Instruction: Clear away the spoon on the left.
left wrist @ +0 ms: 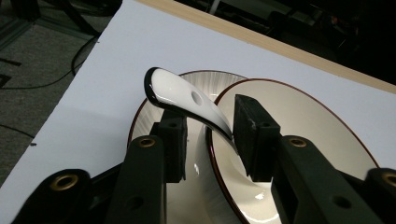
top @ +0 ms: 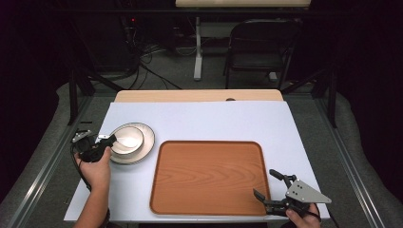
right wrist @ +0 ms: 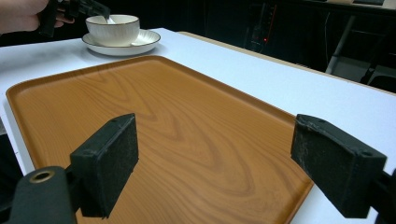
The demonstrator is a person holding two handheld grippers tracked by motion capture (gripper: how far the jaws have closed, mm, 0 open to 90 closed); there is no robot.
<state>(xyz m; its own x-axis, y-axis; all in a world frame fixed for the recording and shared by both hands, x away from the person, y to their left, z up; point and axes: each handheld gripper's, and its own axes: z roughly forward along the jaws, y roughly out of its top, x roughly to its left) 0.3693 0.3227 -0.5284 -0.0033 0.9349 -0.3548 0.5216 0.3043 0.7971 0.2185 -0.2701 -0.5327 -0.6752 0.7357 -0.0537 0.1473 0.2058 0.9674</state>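
Spoon (left wrist: 187,100) handle lies between the left gripper's (left wrist: 210,135) open jaws, untouched by either.

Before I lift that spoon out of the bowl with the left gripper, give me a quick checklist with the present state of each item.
1. Spoon handle between the left gripper jaws: ok.
2. Pads pressing firmly on the handle: cannot tell; a gap shows on one side.
3. Bowl seated on the plate: ok.
4. Tray bare for a landing spot: ok.
5. Right gripper open and away from the bowl, at the tray's near right corner: ok.
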